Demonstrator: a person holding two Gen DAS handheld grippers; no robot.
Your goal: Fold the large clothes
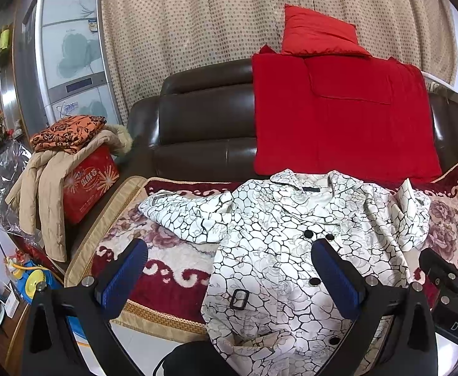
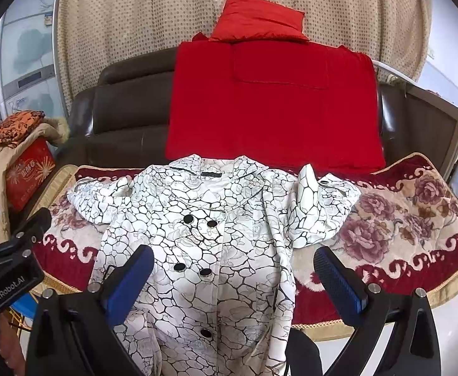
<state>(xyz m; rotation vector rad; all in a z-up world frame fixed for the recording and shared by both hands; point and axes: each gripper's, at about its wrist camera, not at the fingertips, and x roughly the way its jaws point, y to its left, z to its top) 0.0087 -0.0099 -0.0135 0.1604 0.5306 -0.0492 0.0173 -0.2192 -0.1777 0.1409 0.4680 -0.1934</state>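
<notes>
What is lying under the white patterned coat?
Under the white patterned coat lies a floral sofa cover with a red border. The cover's middle is hidden by the coat.

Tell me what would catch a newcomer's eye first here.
The white coat with black crackle lines and black buttons, spread face up on the floral sofa cover, its hem hanging over the front edge. Behind it, a bright red blanket drapes the brown sofa back, with a red pillow on top. Both grippers, left and right, hover open over the coat's lower half.
</notes>
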